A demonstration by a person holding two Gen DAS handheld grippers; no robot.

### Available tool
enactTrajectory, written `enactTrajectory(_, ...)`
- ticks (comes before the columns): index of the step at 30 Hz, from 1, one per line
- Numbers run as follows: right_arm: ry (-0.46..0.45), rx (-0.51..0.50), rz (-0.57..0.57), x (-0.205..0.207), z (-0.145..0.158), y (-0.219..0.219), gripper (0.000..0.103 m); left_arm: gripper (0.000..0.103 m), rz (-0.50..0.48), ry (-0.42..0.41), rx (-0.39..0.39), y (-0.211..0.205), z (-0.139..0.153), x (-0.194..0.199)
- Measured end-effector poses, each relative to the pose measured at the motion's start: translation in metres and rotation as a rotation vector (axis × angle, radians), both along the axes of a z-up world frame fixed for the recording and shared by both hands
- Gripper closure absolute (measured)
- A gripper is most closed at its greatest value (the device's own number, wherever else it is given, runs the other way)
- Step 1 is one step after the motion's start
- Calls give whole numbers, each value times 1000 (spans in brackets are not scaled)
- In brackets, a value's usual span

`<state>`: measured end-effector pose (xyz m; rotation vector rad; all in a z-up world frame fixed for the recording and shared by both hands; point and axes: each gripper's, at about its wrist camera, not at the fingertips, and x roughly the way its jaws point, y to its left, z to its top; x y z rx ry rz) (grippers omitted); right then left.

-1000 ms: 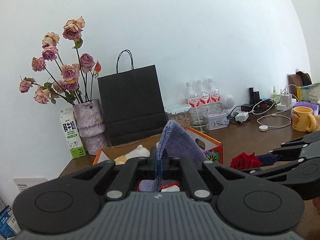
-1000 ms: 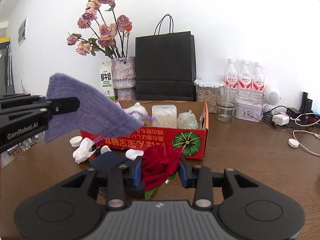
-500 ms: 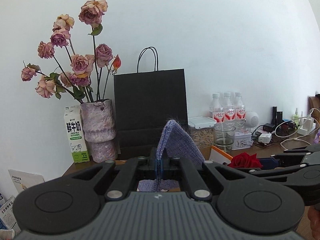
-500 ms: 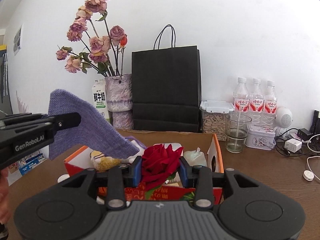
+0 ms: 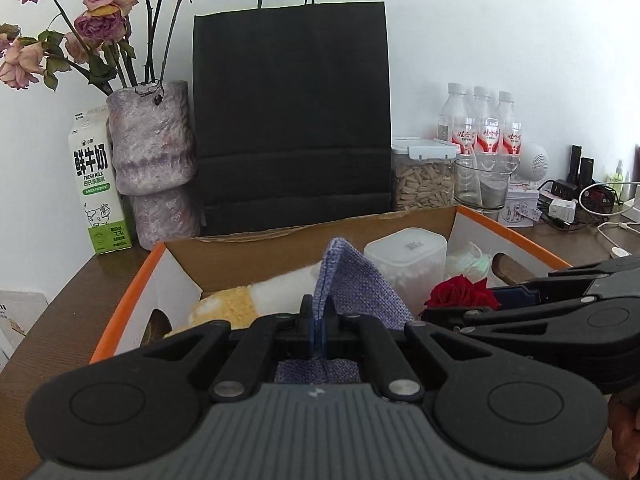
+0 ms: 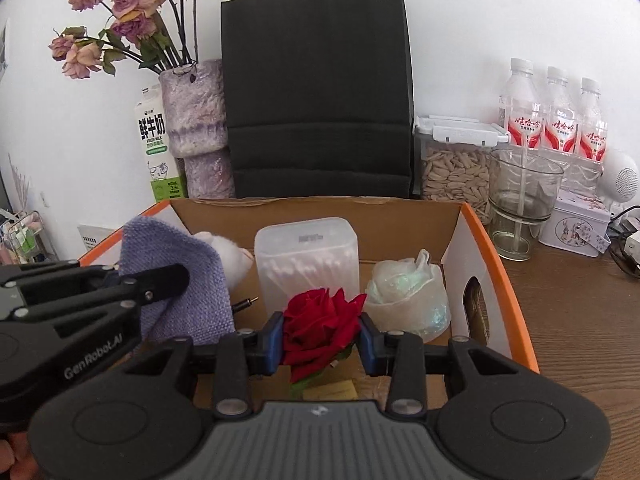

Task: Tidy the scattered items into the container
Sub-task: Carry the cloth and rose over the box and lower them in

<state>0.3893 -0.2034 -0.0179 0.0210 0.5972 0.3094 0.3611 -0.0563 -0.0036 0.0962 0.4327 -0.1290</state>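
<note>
An open cardboard box with an orange rim (image 6: 506, 280) (image 5: 132, 292) stands on the wooden table. My left gripper (image 5: 319, 320) (image 6: 176, 280) is shut on a folded purple knitted cloth (image 5: 356, 288) (image 6: 180, 264), held over the box's left half. My right gripper (image 6: 321, 338) (image 5: 436, 312) is shut on a red fabric rose (image 6: 320, 316) (image 5: 460, 292), held over the box's front middle. Inside the box are a cotton-swab tub (image 6: 306, 258), a crumpled clear wrapper (image 6: 408, 296), a yellow and white plush (image 5: 236, 308) and a thin black pen tip (image 6: 245, 303).
Behind the box stand a black paper bag (image 6: 316, 88), a vase of dried roses (image 6: 196, 120), a milk carton (image 6: 156, 144), a seed jar (image 6: 456, 168), a glass (image 6: 520, 200), three water bottles (image 6: 556, 116) and a small tin (image 6: 572, 224). Chargers and cables (image 5: 580, 204) lie at the right.
Both grippers have moved forward and down over the box, carrying the cloth and the rose. The box, seen from outside before, is now directly beneath them.
</note>
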Motion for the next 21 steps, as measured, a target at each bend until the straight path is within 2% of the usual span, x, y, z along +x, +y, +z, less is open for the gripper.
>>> enactTrajectory(9,-22,1,15,1,-7,-3,63,95,25,-11,-8,9,-5,9)
enactTrajectory(10,-27,2,14,0,-6,-3,62,88,30,-18,-1,8,-5,8)
enactTrajectory(11,-32,6,13,-2,-5,-4,58,72,35,-28,4,8,-5,6)
enactTrajectory(12,-34,8,11,-2,-4,-4,54,62,40,-40,5,8,-4,4)
enactTrajectory(13,-39,9,8,-4,-3,-4,44,45,48,-54,5,8,-3,2)
enactTrajectory(14,-51,7,-3,-5,-2,-5,35,39,69,-70,7,9,-2,-1)
enactTrajectory(15,-60,5,-15,-6,-1,-5,31,37,89,-89,7,10,-1,-5)
enactTrajectory(17,-75,25,-14,-10,3,-8,24,18,135,-117,-3,15,2,-12)
enactTrajectory(18,-82,32,-17,-12,4,-9,22,12,165,-132,-11,18,4,-16)
enactTrajectory(19,-93,32,-25,-15,6,-9,15,0,194,-144,-18,22,5,-19)
enactTrajectory(20,-112,18,-39,-19,8,-8,1,0,207,-155,-29,27,6,-23)
enactTrajectory(21,-128,10,-43,-22,9,-8,0,0,199,-159,-44,30,6,-26)
